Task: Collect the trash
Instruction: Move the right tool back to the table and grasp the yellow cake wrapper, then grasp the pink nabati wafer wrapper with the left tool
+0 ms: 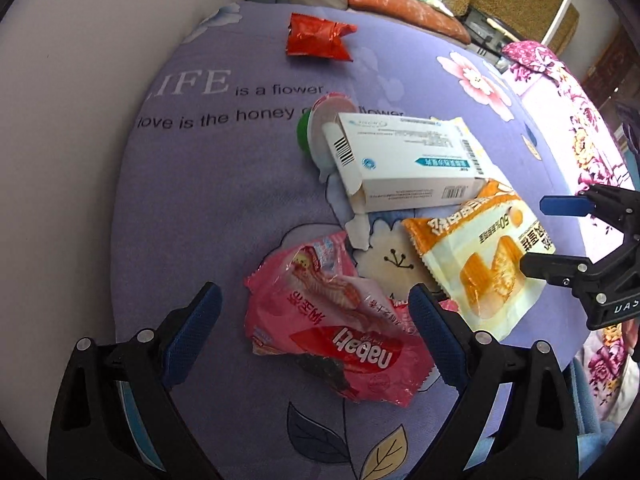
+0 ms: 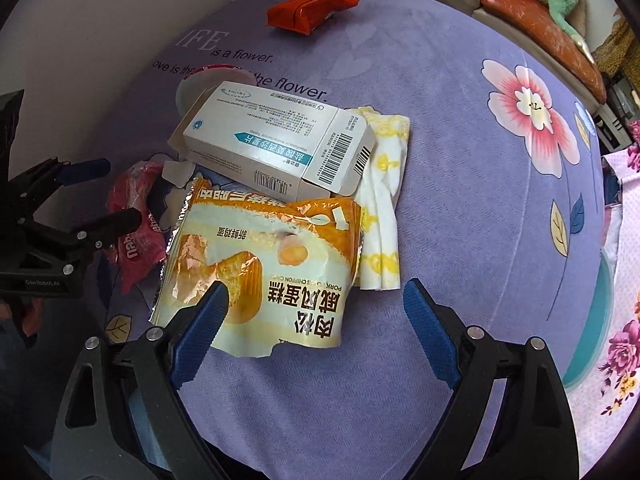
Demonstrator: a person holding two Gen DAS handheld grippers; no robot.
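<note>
Left wrist view: an opened white carton (image 1: pixel 404 160), contents unseen, lies among a pink wrapper (image 1: pixel 336 332) and an orange wrapper (image 1: pixel 476 264) on a purple floral cloth (image 1: pixel 240 200). Left gripper (image 1: pixel 316 320) and right gripper (image 2: pixel 316 312) gape, empty.

Beneath both grippers spreads a matt, softly napped purple cloth (image 1: pixel 240 184); between the left gripper (image 1: pixel 316 312)'s ribbed blue pads lies a glossy, crinkled pink plastic wrapper (image 1: pixel 332 320); under the right gripper (image 2: pixel 316 300), a shiny foil-edged orange cake wrapper (image 2: pixel 260 264); beyond it, a smooth white cardboard box (image 2: pixel 272 140) and soft embossed paper tissue (image 2: pixel 384 184); farthest, a glossy red wrapper (image 2: pixel 308 10); gripper frames are matt black plastic with metal pins.
</note>
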